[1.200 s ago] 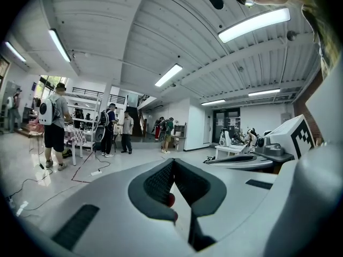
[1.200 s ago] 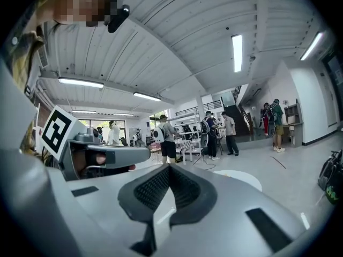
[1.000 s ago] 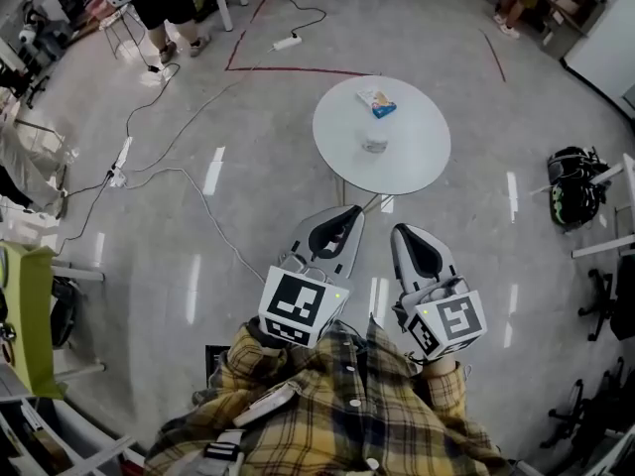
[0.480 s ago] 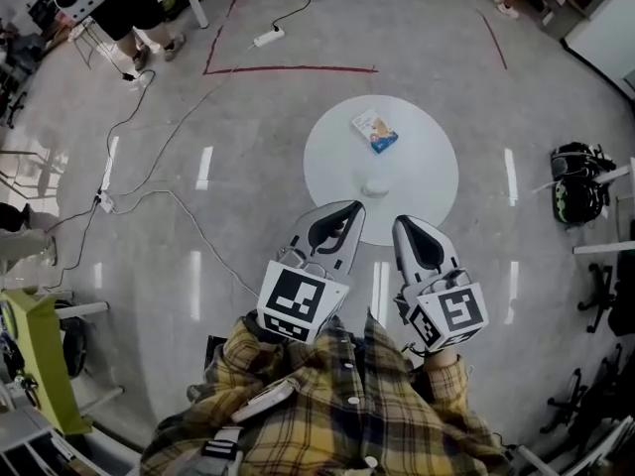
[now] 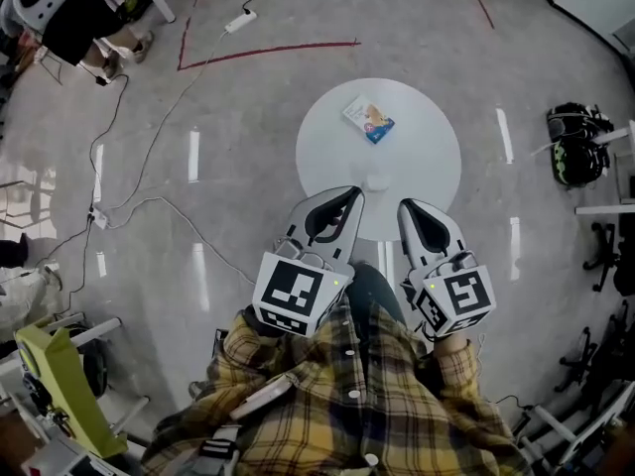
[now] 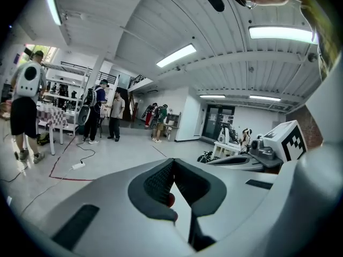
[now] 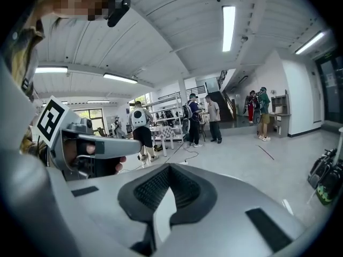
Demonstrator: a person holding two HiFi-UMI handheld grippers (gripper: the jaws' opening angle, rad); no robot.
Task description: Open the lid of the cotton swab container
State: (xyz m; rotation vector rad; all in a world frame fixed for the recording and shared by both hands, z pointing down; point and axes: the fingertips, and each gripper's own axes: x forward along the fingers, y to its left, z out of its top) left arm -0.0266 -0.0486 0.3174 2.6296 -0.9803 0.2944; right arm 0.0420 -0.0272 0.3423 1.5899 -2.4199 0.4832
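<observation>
A small clear cotton swab container (image 5: 377, 180) stands near the front edge of the round white table (image 5: 427, 157). A blue and white packet (image 5: 368, 119) lies further back on it. My left gripper (image 5: 354, 193) and right gripper (image 5: 405, 205) are held side by side, their tips over the table's near rim, just short of the container. Both are shut with nothing between the jaws. In the left gripper view the left gripper (image 6: 172, 164) points out over the room; the container is hidden. The right gripper (image 7: 167, 168) shows the same in its own view.
Cables and a power strip (image 5: 235, 21) run over the grey floor at the left, beside a red tape line (image 5: 268, 52). A black bag (image 5: 575, 132) and office chairs (image 5: 605, 256) stand at the right. People stand far off at the upper left (image 5: 69, 18).
The person has walked up to the table, which now lies directly under the gripper tips instead of well ahead. Both grippers stayed shut and side by side.
</observation>
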